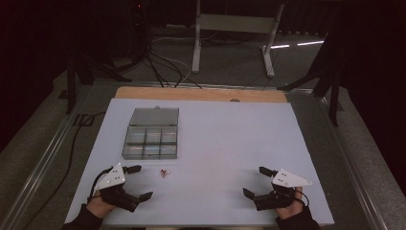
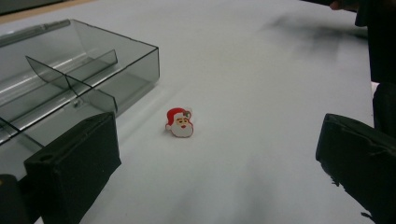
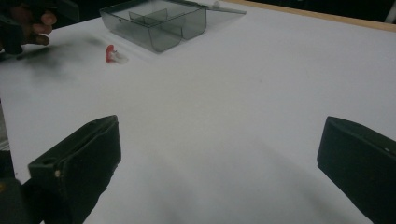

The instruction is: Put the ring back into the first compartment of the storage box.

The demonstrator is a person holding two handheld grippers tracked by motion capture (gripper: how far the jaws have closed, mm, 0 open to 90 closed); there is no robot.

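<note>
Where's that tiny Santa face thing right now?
The Santa charm lies flat on the white table, just in front of the open compartment box and nearest the left gripper.

Beyond my left tongs (image 1: 140, 182) I see a smoky clear box (image 1: 151, 136), lid open, on the white desk (image 1: 230, 139). A small Santa charm (image 2: 180, 123) lies just ahead of them.

A small Santa-face charm (image 2: 180, 123) lies flat on the table, just beside the open grey compartment box (image 2: 93, 70).
</note>
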